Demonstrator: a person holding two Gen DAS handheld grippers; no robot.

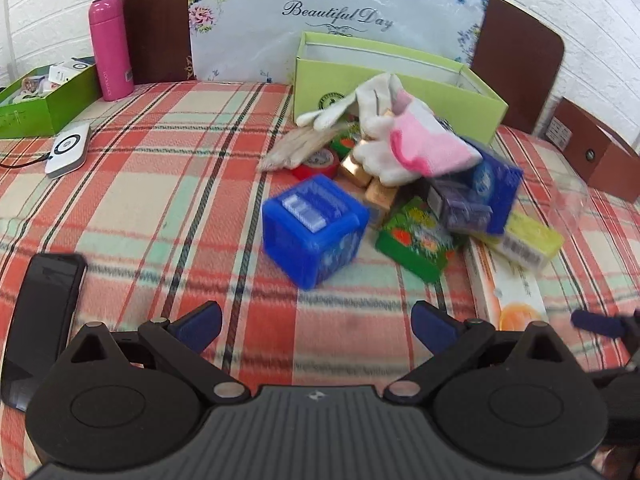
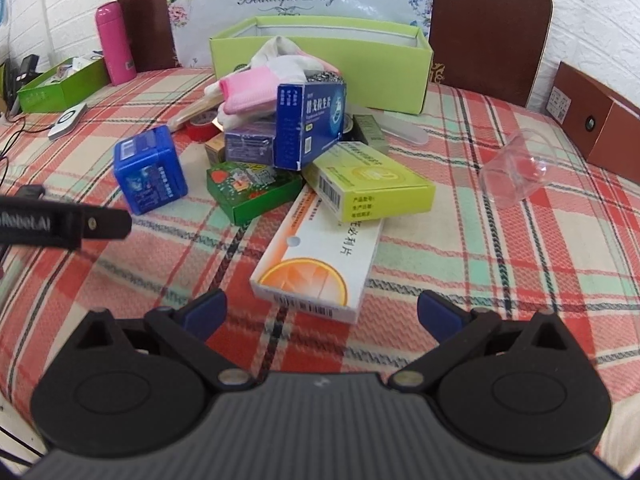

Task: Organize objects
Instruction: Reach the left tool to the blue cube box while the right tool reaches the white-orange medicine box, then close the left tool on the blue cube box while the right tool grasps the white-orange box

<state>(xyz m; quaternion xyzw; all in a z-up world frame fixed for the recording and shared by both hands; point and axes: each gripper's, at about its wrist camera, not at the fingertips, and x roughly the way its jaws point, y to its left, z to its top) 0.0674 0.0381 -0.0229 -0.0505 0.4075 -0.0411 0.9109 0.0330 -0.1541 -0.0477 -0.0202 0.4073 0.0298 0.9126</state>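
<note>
A pile of small items lies on the plaid cloth in front of a light green open box (image 1: 400,80) (image 2: 320,60). Nearest my left gripper (image 1: 316,326) is a blue cube box (image 1: 314,228) (image 2: 150,168). The pile holds a green flowered box (image 1: 416,240) (image 2: 250,188), a blue medicine box (image 2: 310,124), a yellow-green box (image 2: 372,184), a white box with an orange slice (image 2: 320,268), and a pink and white sock (image 1: 420,144). My right gripper (image 2: 322,314) is open just short of the white box. Both grippers are open and empty.
A pink bottle (image 1: 110,48) and a dark green box of items (image 1: 44,96) stand at the back left. A white device (image 1: 68,150) and a black phone (image 1: 40,320) lie left. A clear plastic cup (image 2: 514,172) and a brown box (image 2: 592,120) are at the right.
</note>
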